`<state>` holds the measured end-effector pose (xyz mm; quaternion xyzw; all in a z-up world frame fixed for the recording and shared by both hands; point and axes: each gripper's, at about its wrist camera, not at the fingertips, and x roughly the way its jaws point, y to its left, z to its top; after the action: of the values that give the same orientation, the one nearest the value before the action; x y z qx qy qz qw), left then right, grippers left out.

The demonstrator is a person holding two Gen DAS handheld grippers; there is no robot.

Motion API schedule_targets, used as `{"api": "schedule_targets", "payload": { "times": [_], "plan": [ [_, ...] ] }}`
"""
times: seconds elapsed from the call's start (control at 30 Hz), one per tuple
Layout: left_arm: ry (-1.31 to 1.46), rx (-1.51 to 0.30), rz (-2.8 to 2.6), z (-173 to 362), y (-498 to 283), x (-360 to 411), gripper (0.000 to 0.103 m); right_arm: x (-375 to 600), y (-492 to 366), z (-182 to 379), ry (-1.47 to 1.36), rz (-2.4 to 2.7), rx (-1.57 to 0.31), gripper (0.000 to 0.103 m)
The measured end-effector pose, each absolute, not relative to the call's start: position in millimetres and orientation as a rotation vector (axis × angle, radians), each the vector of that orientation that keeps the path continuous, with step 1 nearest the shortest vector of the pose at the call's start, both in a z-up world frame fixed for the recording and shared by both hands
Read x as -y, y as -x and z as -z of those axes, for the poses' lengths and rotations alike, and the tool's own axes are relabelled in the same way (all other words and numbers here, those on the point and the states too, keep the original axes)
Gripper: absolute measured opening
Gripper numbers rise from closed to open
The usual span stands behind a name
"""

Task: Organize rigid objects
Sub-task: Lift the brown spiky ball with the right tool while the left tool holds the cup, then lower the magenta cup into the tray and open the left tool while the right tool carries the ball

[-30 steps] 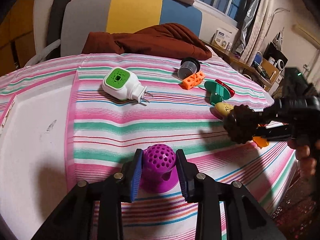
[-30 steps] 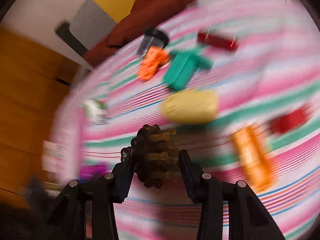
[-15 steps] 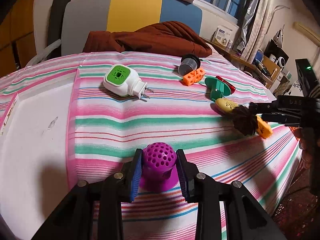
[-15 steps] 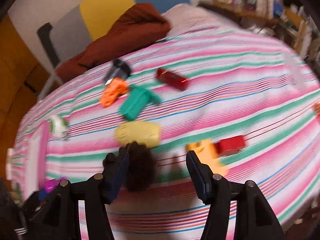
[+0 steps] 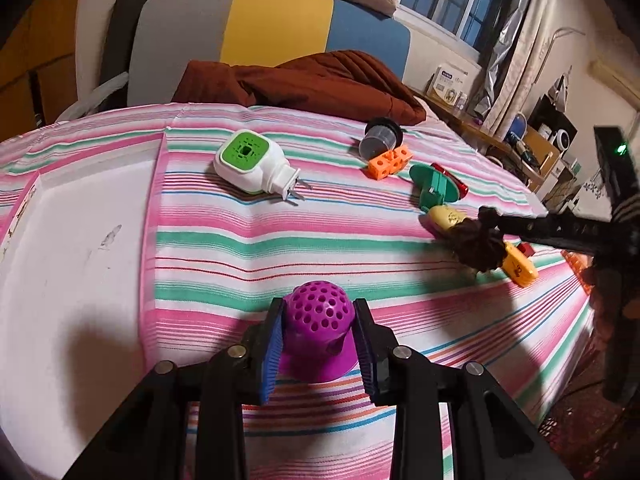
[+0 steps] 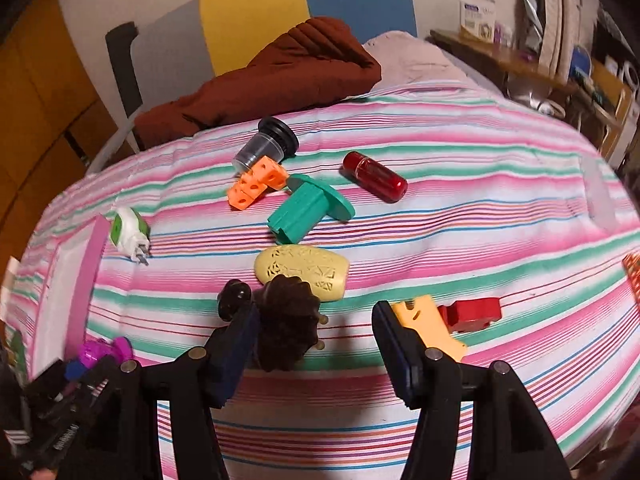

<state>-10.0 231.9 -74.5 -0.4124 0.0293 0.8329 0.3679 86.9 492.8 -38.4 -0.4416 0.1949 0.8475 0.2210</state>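
Note:
My left gripper (image 5: 318,344) is shut on a purple perforated dome (image 5: 320,320) that stands on the striped bedspread (image 5: 240,248); the dome (image 6: 100,350) also shows at the lower left of the right wrist view. My right gripper (image 6: 316,352) is open over the bedspread. A dark brown ridged piece (image 6: 288,328) rests against its left finger, while the right pad stands well clear of it. In the left wrist view the brown piece (image 5: 478,242) lies beside a yellow oval shell (image 5: 446,216).
On the bedspread lie a white-and-green plug-in device (image 5: 250,166), orange cubes (image 6: 256,186), a grey cup with a black lid (image 6: 266,144), a green flanged piece (image 6: 308,210), a red capsule (image 6: 374,176), an orange piece (image 6: 430,328) and a red block (image 6: 472,314). A brown blanket (image 5: 312,80) is behind them.
The right gripper's jaws have spread and let go of the brown ridged piece, which now sits by the yellow shell; the gripper has risen and turned. The left gripper has kept still.

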Motion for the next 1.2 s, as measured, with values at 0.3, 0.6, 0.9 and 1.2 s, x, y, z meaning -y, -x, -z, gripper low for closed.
{"api": "schedule_targets", "payload": {
  "times": [0.3, 0.6, 0.9, 1.2],
  "plan": [
    [1.021, 0.031, -2.138, 49, 14, -209, 0.033, -462, -78, 43, 1.300, -2.394, -0.300, 0.060],
    [1.006, 0.103, -2.161, 40, 21, -177, 0.033, -473, -72, 52, 1.311, -2.392, -0.415, 0.047],
    [1.029, 0.170, -2.197, 43, 35, -143, 0.033, -488, -71, 54, 1.225, -2.369, -0.533, 0.022],
    [1.056, 0.180, -2.278, 44, 59, -110, 0.033, -471, -72, 41, 1.178, -2.407, -0.417, 0.022]
  ]
}}
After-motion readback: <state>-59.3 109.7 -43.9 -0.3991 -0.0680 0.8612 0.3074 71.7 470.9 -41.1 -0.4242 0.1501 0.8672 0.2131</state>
